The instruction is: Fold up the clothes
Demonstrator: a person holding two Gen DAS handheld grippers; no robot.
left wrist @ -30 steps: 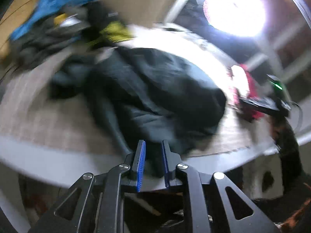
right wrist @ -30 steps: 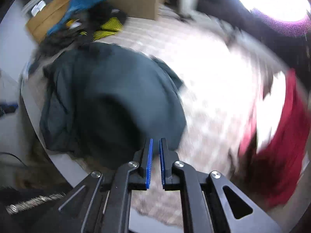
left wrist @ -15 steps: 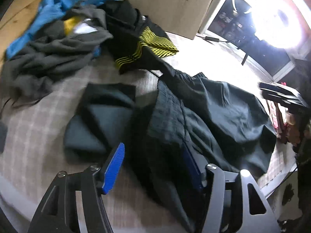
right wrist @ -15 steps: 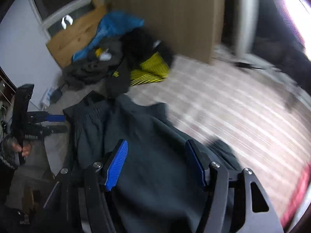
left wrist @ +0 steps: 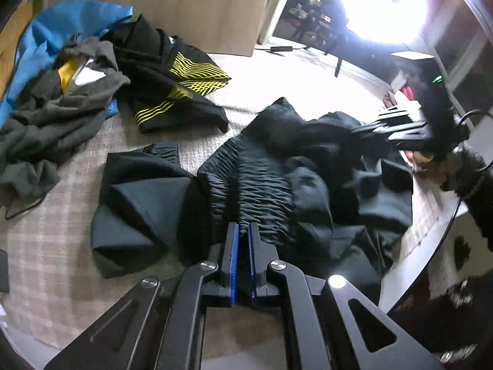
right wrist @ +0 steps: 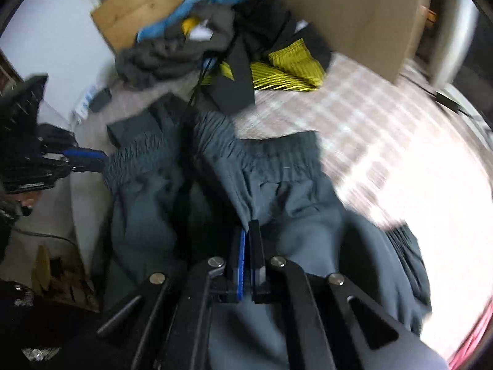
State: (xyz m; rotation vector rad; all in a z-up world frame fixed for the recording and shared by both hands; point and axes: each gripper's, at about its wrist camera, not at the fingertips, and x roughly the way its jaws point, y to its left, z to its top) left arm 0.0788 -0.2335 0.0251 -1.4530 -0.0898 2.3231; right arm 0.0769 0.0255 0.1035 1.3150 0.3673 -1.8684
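Note:
Dark grey trousers [left wrist: 277, 178] with a gathered elastic waistband lie crumpled on the checked bed cover [left wrist: 61, 222]. My left gripper [left wrist: 243, 231] is shut on the waistband's near edge. In the right wrist view my right gripper [right wrist: 248, 231] is shut on a fold of the same trousers [right wrist: 277, 191] just below the waistband. The left gripper [right wrist: 83, 157] also shows there at the far left, on the waistband's other end. The right gripper [left wrist: 400, 129] shows at the right of the left wrist view.
A folded dark garment [left wrist: 138, 203] lies left of the trousers. A heap of clothes sits behind: black with yellow stripes [left wrist: 172, 86], grey [left wrist: 55, 114], blue [left wrist: 46, 34]. A wooden headboard [right wrist: 354, 12] stands at the back. The bed edge [left wrist: 431, 231] runs on the right.
Both grippers were open half a second ago, spread over the trousers. Now both are shut on the cloth near the waistband, which is bunched up.

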